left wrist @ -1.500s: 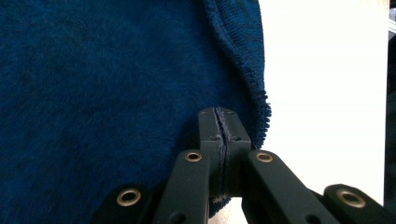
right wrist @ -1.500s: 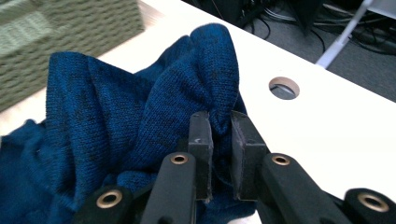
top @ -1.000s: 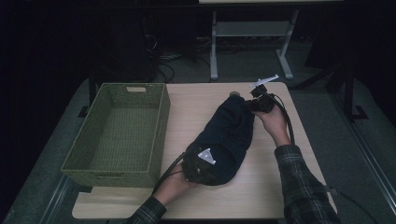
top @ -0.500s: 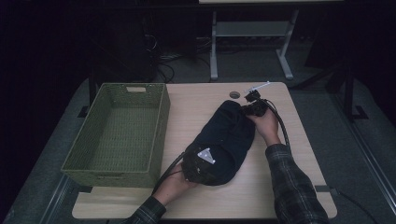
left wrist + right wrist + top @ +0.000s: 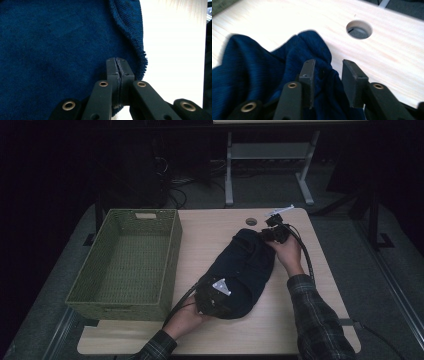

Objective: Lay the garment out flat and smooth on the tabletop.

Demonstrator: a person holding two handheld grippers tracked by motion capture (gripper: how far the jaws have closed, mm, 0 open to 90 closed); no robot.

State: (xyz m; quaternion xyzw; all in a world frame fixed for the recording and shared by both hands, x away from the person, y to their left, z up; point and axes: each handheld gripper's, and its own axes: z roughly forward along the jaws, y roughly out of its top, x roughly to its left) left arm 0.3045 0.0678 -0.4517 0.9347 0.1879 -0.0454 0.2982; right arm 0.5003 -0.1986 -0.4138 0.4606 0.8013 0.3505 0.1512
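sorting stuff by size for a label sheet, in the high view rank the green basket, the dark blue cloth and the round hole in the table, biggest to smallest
1. green basket, clearly the largest
2. dark blue cloth, bunched up on the table
3. round hole, far the smallest

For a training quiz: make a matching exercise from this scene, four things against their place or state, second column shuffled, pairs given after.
Things:
1. left hand-held gripper
2. right hand-held gripper
3. green woven basket
4. round hole in the table

States or places:
A. empty, at the table's left side
B. jaws apart, dark blue cloth between them
C. near the table's far edge, beyond the cloth
D. jaws pressed together on the cloth's edge

Pairs: 1-D, 2-B, 3-A, 4-C
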